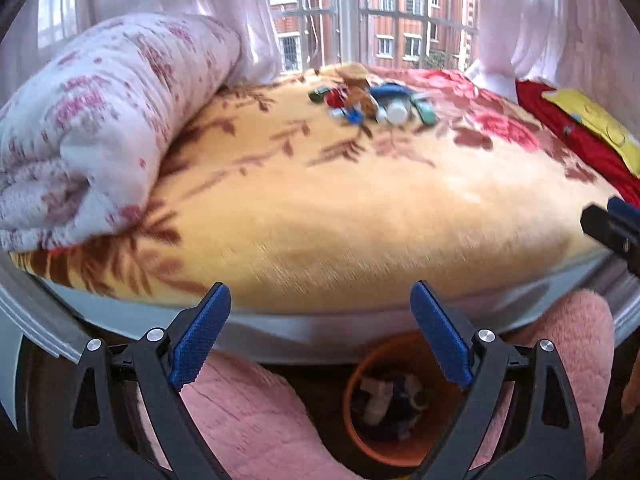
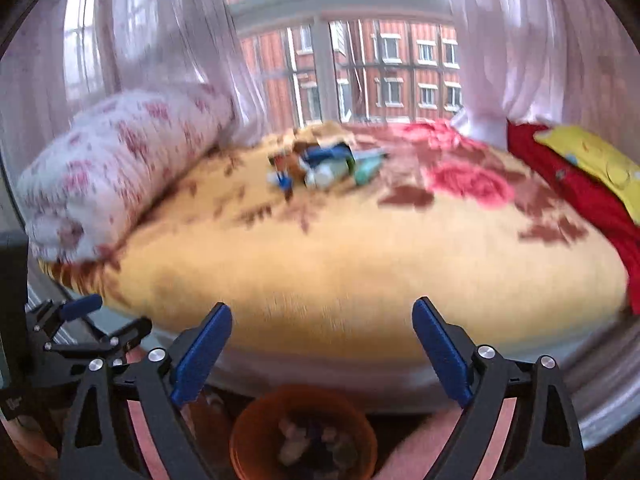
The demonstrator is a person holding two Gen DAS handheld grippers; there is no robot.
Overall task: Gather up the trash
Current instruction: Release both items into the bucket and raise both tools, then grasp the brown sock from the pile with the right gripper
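A pile of trash (image 1: 372, 102), wrappers and small bottles in blue, white and teal, lies far back on the yellow floral blanket (image 1: 340, 208); it also shows in the right wrist view (image 2: 324, 166). An orange bin (image 1: 394, 404) with scraps inside stands on the floor below the bed edge, also seen in the right wrist view (image 2: 304, 436). My left gripper (image 1: 320, 332) is open and empty above the bin. My right gripper (image 2: 322, 344) is open and empty at the bed's near edge. The left gripper shows at the right view's left edge (image 2: 80, 328).
A rolled white quilt with pink flowers (image 1: 92, 128) lies on the bed's left. A red and yellow pillow (image 1: 580, 128) sits at the right. Curtains and a window are behind. Pink fuzzy legs (image 1: 248, 412) flank the bin.
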